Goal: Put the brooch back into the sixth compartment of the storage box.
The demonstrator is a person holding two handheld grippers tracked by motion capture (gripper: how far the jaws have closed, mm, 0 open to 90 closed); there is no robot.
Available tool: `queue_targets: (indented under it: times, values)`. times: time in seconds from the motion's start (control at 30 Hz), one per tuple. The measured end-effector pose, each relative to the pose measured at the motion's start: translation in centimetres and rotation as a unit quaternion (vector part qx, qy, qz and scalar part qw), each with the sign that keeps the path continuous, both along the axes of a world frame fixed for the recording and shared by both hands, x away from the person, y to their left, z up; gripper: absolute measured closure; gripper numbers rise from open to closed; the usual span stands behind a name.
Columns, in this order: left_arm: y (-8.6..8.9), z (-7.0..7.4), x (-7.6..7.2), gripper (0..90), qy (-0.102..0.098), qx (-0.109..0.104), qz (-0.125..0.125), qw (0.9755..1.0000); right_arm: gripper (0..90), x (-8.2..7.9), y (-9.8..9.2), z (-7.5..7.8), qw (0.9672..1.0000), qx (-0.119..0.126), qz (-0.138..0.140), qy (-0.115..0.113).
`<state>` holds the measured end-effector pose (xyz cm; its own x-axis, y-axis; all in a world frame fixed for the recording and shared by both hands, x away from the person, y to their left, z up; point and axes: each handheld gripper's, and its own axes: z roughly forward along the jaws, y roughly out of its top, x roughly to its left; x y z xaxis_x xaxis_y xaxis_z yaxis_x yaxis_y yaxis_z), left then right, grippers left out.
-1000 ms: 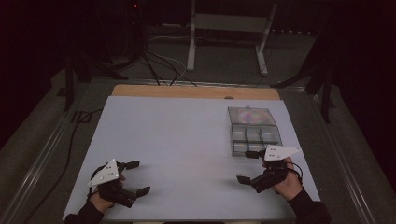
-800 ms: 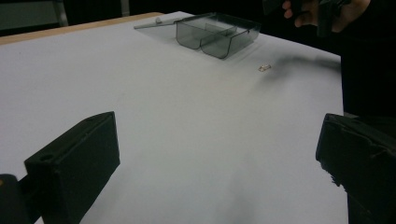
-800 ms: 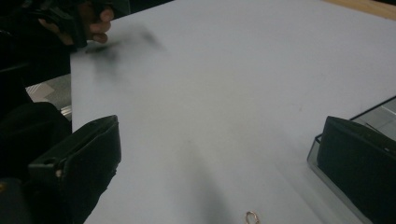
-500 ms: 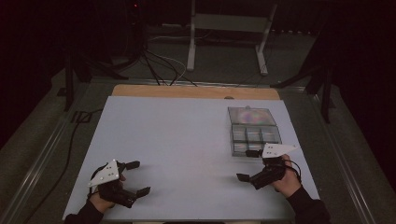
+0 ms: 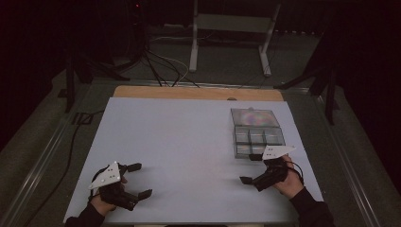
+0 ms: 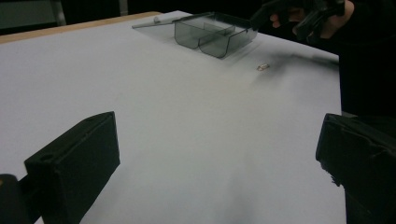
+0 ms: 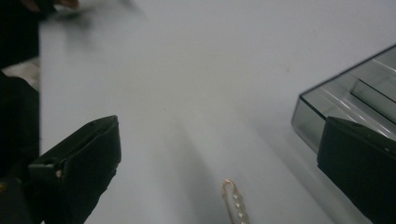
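Note:
A small gold safety pin (image 7: 234, 199) lies on the white table, low between the jaws of my open right gripper (image 7: 219, 172); the left gripper view catches the same pin (image 6: 263, 67) as a tiny glint. A clear plastic compartment box (image 5: 257, 135) stands at the right of the table with its lid (image 5: 254, 116) laid open behind it. My right gripper (image 5: 249, 169) hovers just in front of the box's near edge. My left gripper (image 5: 140, 179) is open at the table's front left, with nothing between its jaws, far from the box (image 6: 215, 32).
The white sheet (image 5: 189, 142) covers the table, with a wooden strip (image 5: 189, 92) along the far edge. Cables and metal stand legs (image 5: 231, 47) lie on the dark floor beyond. The other hand and its gripper (image 6: 303, 11) show beside the box.
My right gripper has drifted slightly left, staying near the box's front edge. The left gripper has stayed in place.

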<state>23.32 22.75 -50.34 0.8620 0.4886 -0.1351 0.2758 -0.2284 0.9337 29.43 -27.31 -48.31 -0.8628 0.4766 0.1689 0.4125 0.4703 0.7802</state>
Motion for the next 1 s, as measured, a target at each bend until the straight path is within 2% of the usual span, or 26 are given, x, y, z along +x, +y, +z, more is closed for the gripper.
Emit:
queue_targets:
  times: [0.1,0.3,0.37,0.63,0.8,0.97,1.0]
  values:
    - [0.0,0.0,0.0,1.4,0.001,-0.001,0.0,1.0,0.0,0.0,0.1,-0.3,0.9999,-0.016,-0.001,0.001]
    - [0.0,0.0,0.0,1.4,0.001,0.0,0.0,1.0,0.0,-0.1,0.3,-0.7,0.9998,-0.019,0.005,0.008]
    - [0.0,0.0,0.0,1.4,0.001,0.0,0.0,1.0,7.6,-0.2,0.2,-0.8,0.9996,-0.024,0.009,0.009]
    - [0.0,0.0,0.0,1.4,0.001,-0.001,0.001,1.0,16.5,-0.2,0.3,-1.3,0.9987,-0.043,0.017,0.021]
    - [0.0,0.0,0.0,1.4,0.001,-0.001,0.0,1.0,30.6,-0.1,0.3,-1.5,0.9975,-0.064,0.0,0.031]
    - [0.0,0.0,0.0,1.4,0.001,-0.001,0.0,1.0,46.1,-0.1,0.2,-1.5,0.996,-0.087,0.006,0.015]
    - [0.0,0.0,0.0,1.4,0.001,-0.001,0.0,1.0,46.8,-0.1,0.2,-1.5,0.9958,-0.091,0.006,0.012]
